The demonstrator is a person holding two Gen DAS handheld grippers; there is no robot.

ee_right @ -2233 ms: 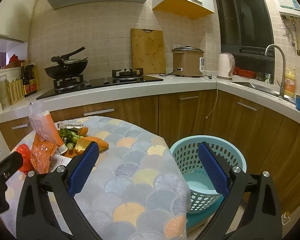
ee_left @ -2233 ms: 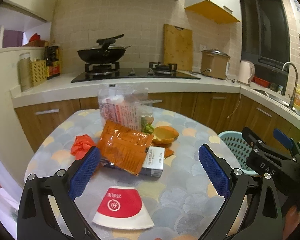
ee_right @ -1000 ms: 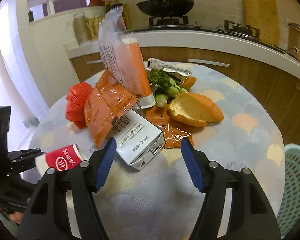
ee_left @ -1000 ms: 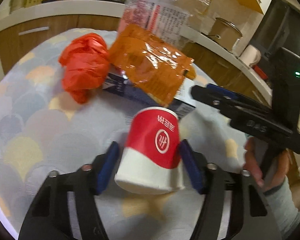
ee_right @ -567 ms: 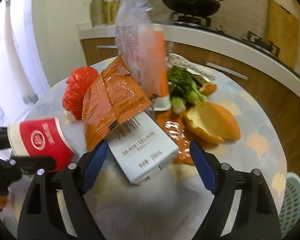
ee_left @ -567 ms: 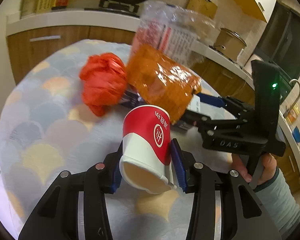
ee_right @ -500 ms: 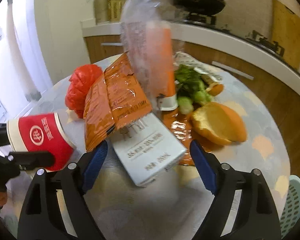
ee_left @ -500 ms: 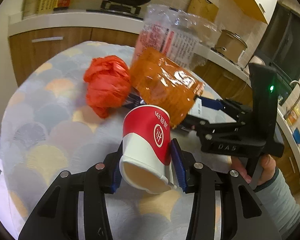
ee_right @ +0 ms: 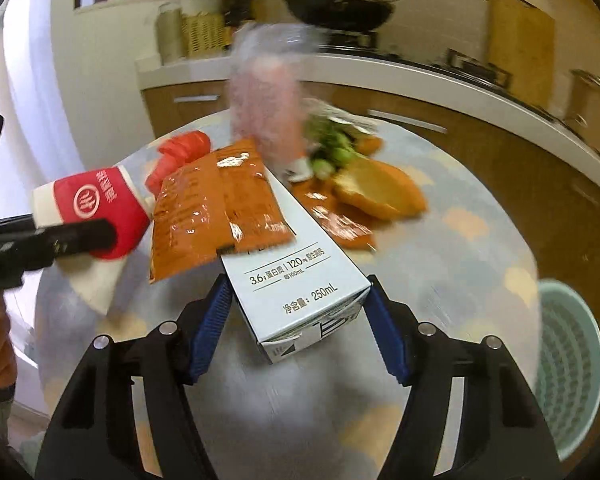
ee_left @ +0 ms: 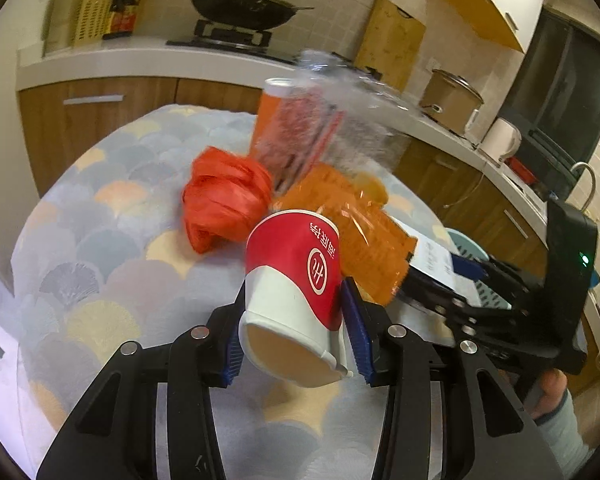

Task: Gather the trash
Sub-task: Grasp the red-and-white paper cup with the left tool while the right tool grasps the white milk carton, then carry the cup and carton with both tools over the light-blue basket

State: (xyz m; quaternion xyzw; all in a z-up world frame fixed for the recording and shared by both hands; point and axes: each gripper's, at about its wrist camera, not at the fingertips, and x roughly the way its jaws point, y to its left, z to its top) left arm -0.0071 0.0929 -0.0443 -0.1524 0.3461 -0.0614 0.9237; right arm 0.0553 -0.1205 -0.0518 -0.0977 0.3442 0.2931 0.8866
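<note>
A red-and-white paper cup lies sideways in my left gripper, which is shut on it and holds it above the table; the same cup shows in the right wrist view. A pale blue milk carton sits between the pads of my right gripper. Its jaws are closing and both pads touch the carton's sides. An orange foil packet rests on the carton's far end. Behind are a crumpled red plastic bag and a blurred clear bag.
Orange peel and green vegetable scraps lie further back on the round patterned table. A turquoise basket stands on the floor at the right. Kitchen counter and stove run behind.
My left gripper has lifted the cup a little. My right gripper moved forward around the milk carton and its pads came in against it. The clear bag now looks blurred and shifted.
</note>
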